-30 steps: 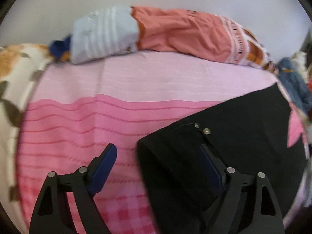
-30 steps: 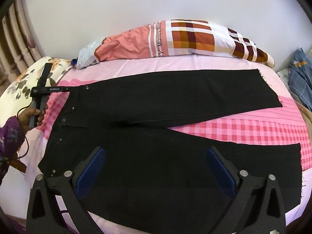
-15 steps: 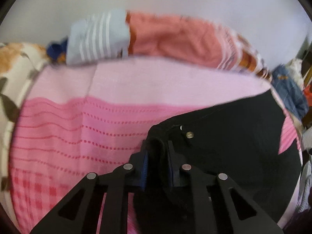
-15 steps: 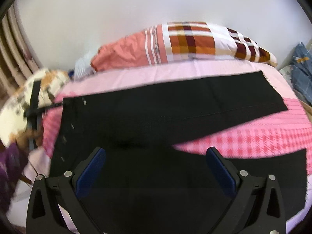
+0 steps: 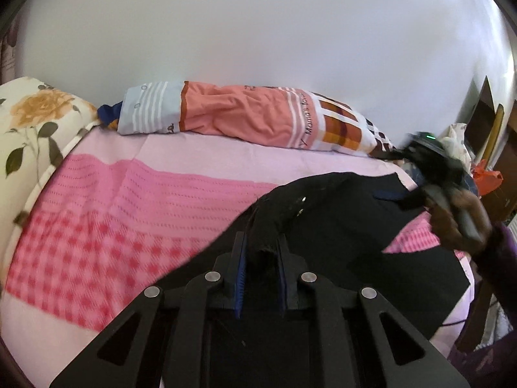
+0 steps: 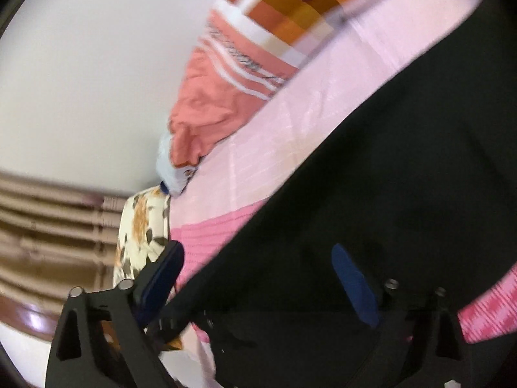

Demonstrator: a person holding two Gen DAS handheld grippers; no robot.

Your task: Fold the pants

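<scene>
While pinching pants [image 5: 323, 226] — left tool [image 5: 261, 252].

Left gripper [image 5: 261, 258]: jaws nearly together, blue pads [image 5: 240, 278] pinching a raised bunch of black cloth. Right gripper [image 6: 258, 278]: jaws spread wide, rolled steeply to one side, the right-hand pad low over black cloth, no grip evident. Right hand [image 5: 458, 220] seen from the left wrist, wrapped around that gripper's handle, purple sleeve at the wrist.
</scene>
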